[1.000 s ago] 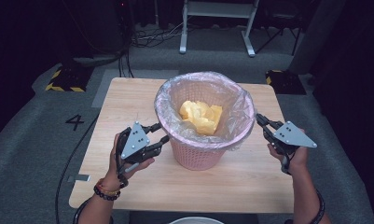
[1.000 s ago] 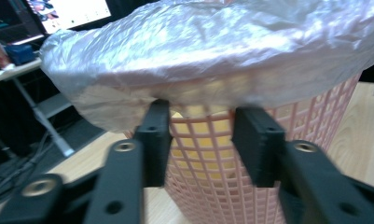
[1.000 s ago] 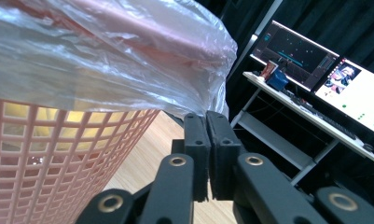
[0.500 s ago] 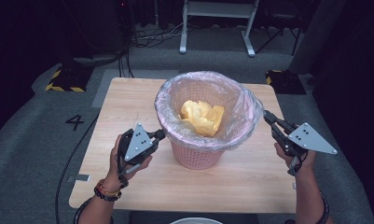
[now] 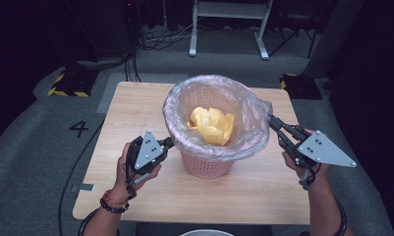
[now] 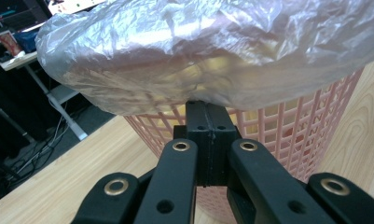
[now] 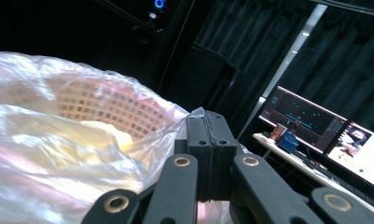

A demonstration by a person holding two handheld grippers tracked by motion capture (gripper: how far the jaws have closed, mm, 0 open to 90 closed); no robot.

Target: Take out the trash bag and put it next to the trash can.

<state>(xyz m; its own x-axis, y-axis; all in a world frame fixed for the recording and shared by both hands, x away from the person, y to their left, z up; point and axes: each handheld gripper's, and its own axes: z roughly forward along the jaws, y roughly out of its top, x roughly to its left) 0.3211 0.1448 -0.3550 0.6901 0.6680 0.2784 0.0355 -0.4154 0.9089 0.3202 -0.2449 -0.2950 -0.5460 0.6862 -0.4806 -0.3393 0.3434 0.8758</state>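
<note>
A pink lattice basket (image 5: 207,164) stands mid-table, lined with a clear plastic bag (image 5: 248,132) folded over its rim. Crumpled yellow paper (image 5: 211,125) lies inside. My left gripper (image 5: 169,142) is at the basket's left side, jaws together on the bag's hanging hem (image 6: 128,93); in the left gripper view its tips (image 6: 207,105) meet the film just above the lattice (image 6: 278,130). My right gripper (image 5: 270,119) is shut on the bag's right edge and holds it stretched outward. The film (image 7: 166,126) runs taut into that gripper's closed tips (image 7: 205,114).
The wooden table (image 5: 135,108) has bare room around the basket. Behind it stand a white metal frame (image 5: 229,24) and striped floor blocks (image 5: 67,83). A floor mark "4" (image 5: 80,129) lies left. Lit monitors (image 7: 315,121) sit on a desk beyond my right gripper.
My right gripper has risen and drawn outward to the right, pulling the bag's edge with it. The left gripper's jaws have closed at the bag's hem; that hand stayed put.
</note>
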